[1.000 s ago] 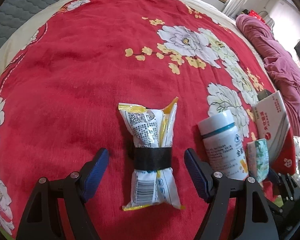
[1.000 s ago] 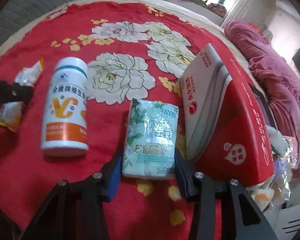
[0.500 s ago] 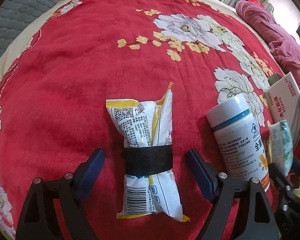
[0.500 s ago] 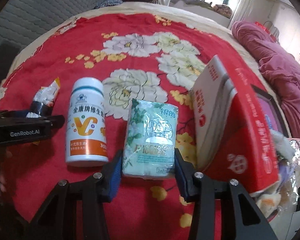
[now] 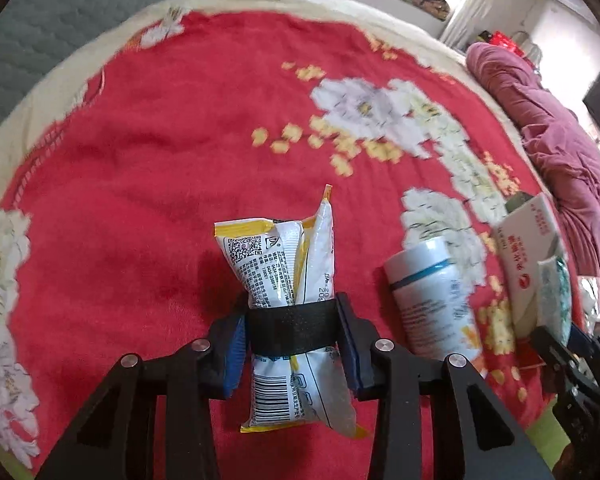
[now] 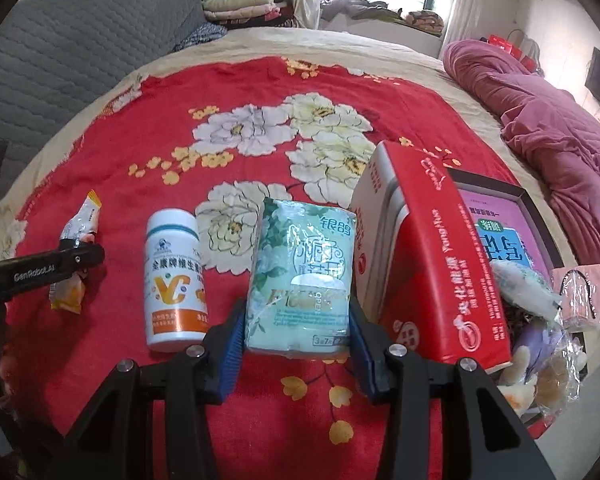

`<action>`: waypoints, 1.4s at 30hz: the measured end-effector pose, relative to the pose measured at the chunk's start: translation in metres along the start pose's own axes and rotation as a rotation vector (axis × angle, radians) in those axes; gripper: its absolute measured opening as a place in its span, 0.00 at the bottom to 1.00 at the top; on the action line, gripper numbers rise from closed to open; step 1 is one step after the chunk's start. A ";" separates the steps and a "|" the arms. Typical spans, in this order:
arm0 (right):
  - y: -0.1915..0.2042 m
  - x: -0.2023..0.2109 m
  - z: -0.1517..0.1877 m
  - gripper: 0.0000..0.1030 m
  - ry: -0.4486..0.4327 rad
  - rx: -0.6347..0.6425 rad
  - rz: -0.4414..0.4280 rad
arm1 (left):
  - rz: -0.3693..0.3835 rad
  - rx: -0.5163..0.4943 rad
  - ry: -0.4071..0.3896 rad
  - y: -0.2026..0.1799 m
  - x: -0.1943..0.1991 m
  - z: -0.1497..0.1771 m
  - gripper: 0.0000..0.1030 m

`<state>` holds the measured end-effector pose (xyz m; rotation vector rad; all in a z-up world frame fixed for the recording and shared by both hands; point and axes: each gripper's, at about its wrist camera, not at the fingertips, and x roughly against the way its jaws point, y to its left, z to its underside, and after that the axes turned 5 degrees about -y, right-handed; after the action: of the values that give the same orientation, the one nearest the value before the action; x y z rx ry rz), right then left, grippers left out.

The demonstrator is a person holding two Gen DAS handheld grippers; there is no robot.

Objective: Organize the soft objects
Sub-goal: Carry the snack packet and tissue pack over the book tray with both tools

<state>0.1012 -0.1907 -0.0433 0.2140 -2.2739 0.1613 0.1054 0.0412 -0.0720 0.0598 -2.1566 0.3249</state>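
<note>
Left hand-held gripper: jaws just closing, pads clamped on the banded snack packets, left of the white bottle.
Right hand-held gripper: gripping the tissue pack, between bottle and red box.
Surface: red floral bed.
</note>
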 end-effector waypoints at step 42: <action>-0.295 0.121 0.023 0.46 -0.214 -0.482 0.206 | 0.354 -0.550 -0.070 -0.362 0.081 0.007 0.40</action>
<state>0.0669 -0.4956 0.0472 -0.2673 -2.4659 -0.3177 0.1128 -0.3033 0.0658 -0.6343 -2.2505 -0.0819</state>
